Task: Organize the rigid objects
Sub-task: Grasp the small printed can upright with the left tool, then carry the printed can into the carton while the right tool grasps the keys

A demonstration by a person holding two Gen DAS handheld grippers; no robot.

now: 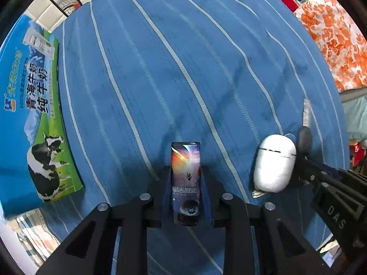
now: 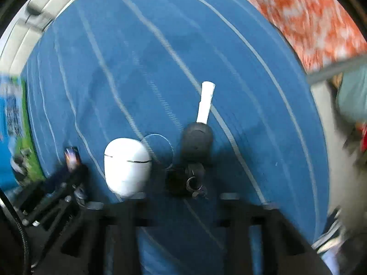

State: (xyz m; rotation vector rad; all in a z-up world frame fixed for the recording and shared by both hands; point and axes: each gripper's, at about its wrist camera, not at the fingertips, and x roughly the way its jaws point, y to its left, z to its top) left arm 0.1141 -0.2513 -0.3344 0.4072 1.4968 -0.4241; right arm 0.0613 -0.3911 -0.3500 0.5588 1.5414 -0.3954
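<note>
Left gripper (image 1: 186, 183) pinches the printed tube (image 1: 185, 171) lying on the bed (image 1: 183, 68), ready to lift it for sorting, while right of the white case (image 2: 127, 166) the right gripper (image 2: 183, 183), nearly closed, grips the key (image 2: 197, 142).

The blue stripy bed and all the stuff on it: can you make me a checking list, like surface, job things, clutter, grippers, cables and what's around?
Surface: blue striped bedsheet, slightly wrinkled.
Job's things: galaxy-print lighter lying between the left gripper's fingers; white earbud case lying beside it; black car key with its blade pointing away, on a key ring.
Clutter: milk carton box lying flat at the sheet's edge.
Grippers: left gripper shut on the lighter; right gripper blurred, over the key's ring end, grip unclear.
Cables: one black cable near the left gripper.
Surroundings: orange-and-white floral fabric; white padded headboard.
</note>
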